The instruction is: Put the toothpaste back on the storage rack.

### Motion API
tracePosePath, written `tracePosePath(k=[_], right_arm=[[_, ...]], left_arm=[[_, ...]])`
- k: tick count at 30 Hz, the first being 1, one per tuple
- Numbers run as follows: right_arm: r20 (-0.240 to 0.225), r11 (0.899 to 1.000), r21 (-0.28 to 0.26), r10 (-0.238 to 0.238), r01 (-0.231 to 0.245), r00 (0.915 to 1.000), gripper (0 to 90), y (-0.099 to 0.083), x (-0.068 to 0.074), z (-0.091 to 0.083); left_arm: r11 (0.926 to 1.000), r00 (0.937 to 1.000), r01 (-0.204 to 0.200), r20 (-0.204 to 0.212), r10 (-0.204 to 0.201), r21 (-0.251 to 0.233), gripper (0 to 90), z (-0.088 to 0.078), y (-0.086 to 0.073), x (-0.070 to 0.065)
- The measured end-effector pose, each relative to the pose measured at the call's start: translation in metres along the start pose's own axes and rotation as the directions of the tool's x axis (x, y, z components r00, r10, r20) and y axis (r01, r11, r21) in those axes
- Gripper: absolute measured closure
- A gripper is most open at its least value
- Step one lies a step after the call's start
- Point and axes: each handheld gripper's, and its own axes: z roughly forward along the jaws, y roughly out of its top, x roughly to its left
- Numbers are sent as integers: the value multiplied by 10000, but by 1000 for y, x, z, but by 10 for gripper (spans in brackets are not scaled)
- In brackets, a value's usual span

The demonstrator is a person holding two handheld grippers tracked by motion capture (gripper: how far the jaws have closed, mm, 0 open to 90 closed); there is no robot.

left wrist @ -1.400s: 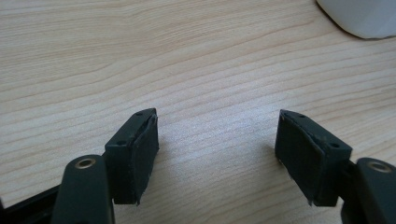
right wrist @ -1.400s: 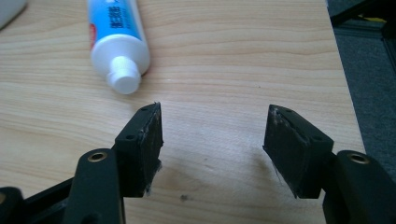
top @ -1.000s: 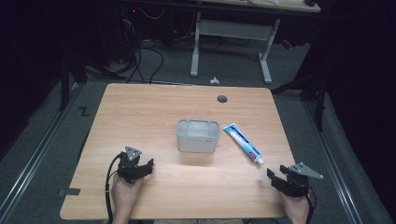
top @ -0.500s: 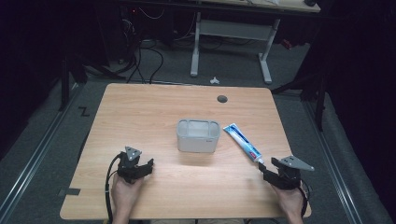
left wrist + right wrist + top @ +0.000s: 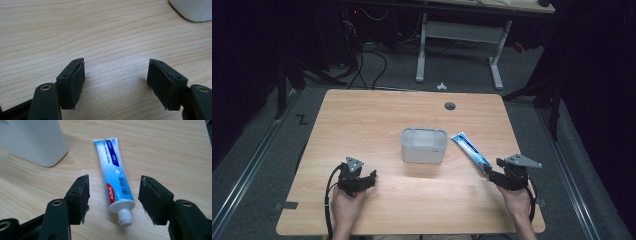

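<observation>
On wooden table (image 5: 362,120), set near centre: translucent white plastic bin (image 5: 424,145), empty as far as could be seen. Just right of bin, lying flat and apart from it: blue-and-white toothpaste tube (image 5: 471,152), white cap toward near right. At near right, right gripper (image 5: 497,171) brought close to cap end; jaws spread wide, straddling lower tube (image 5: 117,187) without pressing it. At near left, left gripper (image 5: 367,176) resting low over bare wood, jaws likewise wide, nothing between them. Judged an early stage: approach nearly made, grasp not yet closed. Probably left to do: pinching tube, lifting, carrying left into bin.
</observation>
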Motion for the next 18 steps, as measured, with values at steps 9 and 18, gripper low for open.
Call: tracePosePath(k=[9,18], right_arm=[[-111,9970,681,-371,378,9992,408,24,-2,15],[-50,9876,1250,-948,947,9955,405,39,10,37]], left_arm=[[10000,9999,-77,-68,77,23,309,0,0,-1],[9998,9998,-185,11,185,23,306,0,0,-2]])
